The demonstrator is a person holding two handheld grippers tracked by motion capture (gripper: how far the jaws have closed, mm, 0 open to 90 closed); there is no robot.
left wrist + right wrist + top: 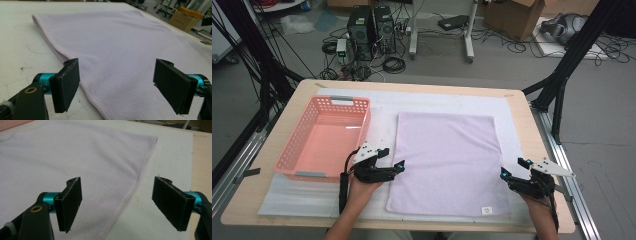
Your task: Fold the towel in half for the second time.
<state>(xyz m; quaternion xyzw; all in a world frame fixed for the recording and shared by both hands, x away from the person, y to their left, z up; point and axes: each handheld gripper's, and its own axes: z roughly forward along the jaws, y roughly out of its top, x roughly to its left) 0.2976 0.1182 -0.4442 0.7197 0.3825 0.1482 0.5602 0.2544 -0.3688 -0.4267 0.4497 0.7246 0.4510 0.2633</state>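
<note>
Towel heading: my lavender towel (446, 162) lies flat, long axis running straight away from me toward the far side of the table (542, 135), short sides near and far.
Towel label: a small white tag (485, 210) sits at the near corner, closest to my right gripper.
Left gripper: my left gripper (393, 161) stands wide, nothing between the pads, nothing held.
Towel from the left gripper: in the left gripper view the towel's hemmed left edge (86, 90) runs up between my jaws, just inside the left pad (65, 83); most of the cloth spreads ahead and to the right, under the right pad.
Right gripper: my right gripper (513, 168) is wide too, pads bare, gripping nothing.
Towel from the right gripper: in the right gripper view the stitched right edge (125, 200) crosses the gap between my jaws; cloth lies under and beyond the left pad (71, 202), bare white mat (172, 157) under the right one.
Edges: both long edges lie straight; the far right corner (155, 138) is flat and square.
Room on my left: the pink basket (301, 145) sits just outside my left gripper, close beside it.
Room on my right: a strip of mat, then the table's wooden edge, near my right gripper.
Room ahead: open mat beyond the towel's far side.
</note>
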